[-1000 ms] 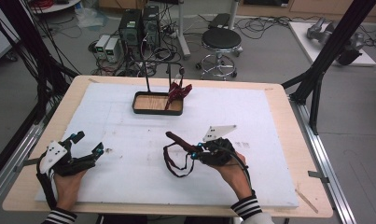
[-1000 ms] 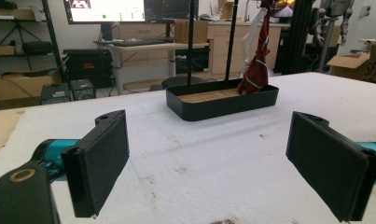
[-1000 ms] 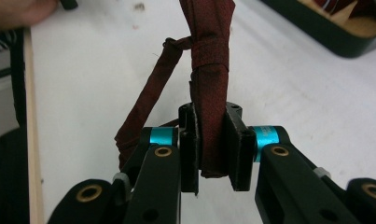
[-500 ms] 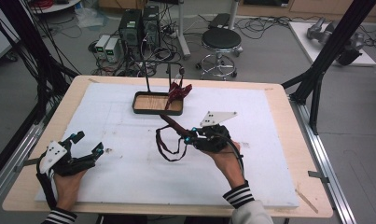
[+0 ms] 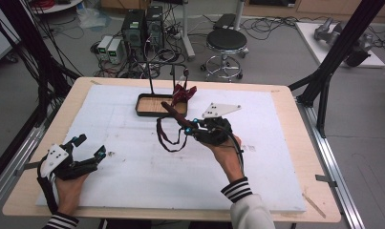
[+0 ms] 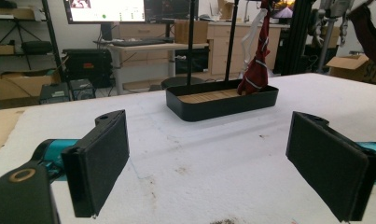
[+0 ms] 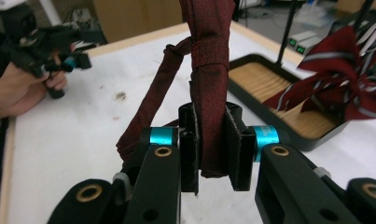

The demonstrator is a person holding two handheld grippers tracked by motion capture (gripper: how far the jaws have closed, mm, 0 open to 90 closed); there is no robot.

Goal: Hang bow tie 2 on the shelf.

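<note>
Since a second ago, the right gripper [image 5: 186,125] has been carrying the dark red tie [image 5: 173,116] forward across the white board [image 5: 133,181], and it is now hovering just short of the black tray [image 5: 143,110]. Its jaws are pinching tight on the folded body of the tie, as the right gripper view [image 7: 211,149] is showing, with the tie's thin strap [image 5: 167,138] drooping in a loop on the near side of the tray. The tie's far end is reaching over the tray's near rim. A striped red bow tie [image 5: 184,92] is hanging at the tray's right end, beside two thin black posts [image 5: 149,76] rising from the tray. The left gripper [image 5: 90,153] is staying put well away from the tray, toward the person's left, its jaws [image 6: 213,163] standing wide apart and holding nothing.
</note>
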